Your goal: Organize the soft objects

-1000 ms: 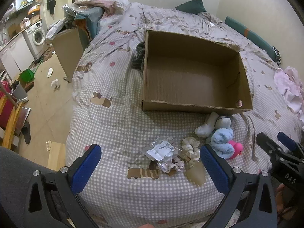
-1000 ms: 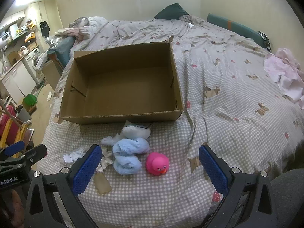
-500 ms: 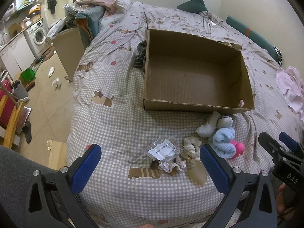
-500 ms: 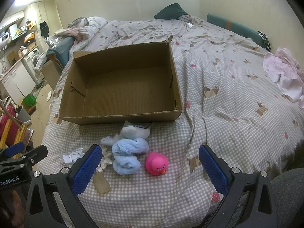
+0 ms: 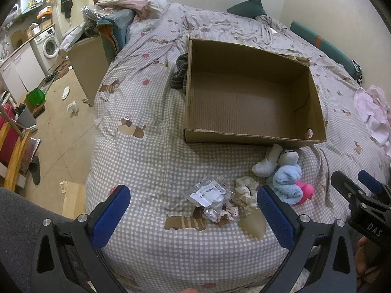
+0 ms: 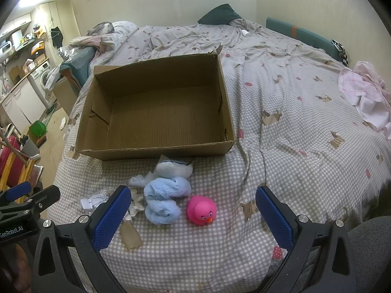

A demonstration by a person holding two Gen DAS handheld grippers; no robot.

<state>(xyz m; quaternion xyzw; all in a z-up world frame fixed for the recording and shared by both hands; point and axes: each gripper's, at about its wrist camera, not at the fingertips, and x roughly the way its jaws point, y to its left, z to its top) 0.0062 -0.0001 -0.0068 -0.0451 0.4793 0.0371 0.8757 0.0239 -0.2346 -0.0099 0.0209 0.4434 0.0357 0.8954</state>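
Note:
An empty open cardboard box [image 5: 251, 139] [image 6: 156, 150] lies on the checked bedspread. In front of it lie a light blue plush [image 5: 287, 183] [image 6: 163, 201], a white plush [image 5: 266, 163] [image 6: 173, 168], a pink rubber duck [image 5: 305, 191] [image 6: 201, 210], cream scrunchies [image 5: 245, 191] and clear plastic bags [image 5: 209, 193] [image 6: 94, 199]. My left gripper [image 5: 193, 216] is open and empty, held above the bags. My right gripper [image 6: 193, 216] is open and empty, just in front of the blue plush and the duck.
A dark striped cloth [image 5: 180, 72] lies against the box's left side. Pink clothes [image 6: 364, 92] lie on the bed's right side, bedding and a pillow [image 6: 220, 15] at the head. The bed's left edge drops to a littered floor [image 5: 56, 127].
Both grippers have shifted only slightly; the views barely differ. Nothing on the bed has moved.

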